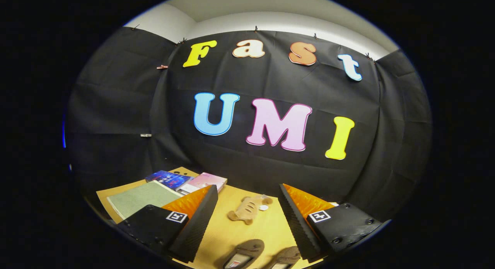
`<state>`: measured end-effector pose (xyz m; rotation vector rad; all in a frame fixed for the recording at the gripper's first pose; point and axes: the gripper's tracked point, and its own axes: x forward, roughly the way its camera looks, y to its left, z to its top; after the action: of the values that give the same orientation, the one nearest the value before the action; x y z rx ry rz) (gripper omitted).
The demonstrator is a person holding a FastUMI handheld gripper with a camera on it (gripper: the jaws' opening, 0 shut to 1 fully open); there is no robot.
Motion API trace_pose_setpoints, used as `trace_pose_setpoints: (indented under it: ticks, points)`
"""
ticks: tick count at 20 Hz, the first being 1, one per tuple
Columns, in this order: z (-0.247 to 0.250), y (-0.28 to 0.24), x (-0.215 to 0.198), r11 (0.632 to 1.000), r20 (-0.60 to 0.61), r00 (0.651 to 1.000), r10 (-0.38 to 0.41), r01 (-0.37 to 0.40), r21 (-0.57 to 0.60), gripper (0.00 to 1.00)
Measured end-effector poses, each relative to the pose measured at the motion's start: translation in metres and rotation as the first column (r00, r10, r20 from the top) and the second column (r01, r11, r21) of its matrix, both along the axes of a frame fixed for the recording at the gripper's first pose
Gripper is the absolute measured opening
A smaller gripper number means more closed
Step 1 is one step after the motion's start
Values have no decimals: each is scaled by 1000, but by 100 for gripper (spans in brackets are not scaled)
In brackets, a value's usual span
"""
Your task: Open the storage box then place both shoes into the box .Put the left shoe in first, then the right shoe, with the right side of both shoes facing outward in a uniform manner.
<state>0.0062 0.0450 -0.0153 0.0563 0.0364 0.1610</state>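
Note:
Two brown slipper-like shoes lie on the wooden table between my fingers, close in: the left one (243, 253) and the right one (284, 257), each partly cut off below. My gripper (247, 218) is open, raised above the table, with nothing between its fingers. No finger touches either shoe.
A tan plush toy (247, 209) lies on the wooden table (232, 230) just beyond the fingertips. Past the left finger sit a green mat (141, 197), a blue book (168, 179) and a pink box (205, 182). Black cloth walls close the booth behind.

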Motion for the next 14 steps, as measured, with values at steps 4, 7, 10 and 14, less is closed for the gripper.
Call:
trace_pose_setpoints:
  ticks: [4,7,10,14]
  points:
    - [-16,48,-2,970,-30,976,215,-210,120,97]
    - [-43,96,-11,857,-97,888,449,-397,328,98]
    - [-74,131,-19,701,-176,762,623,-446,556,98]
    - [-112,158,-23,486,-224,576,786,-353,799,98]
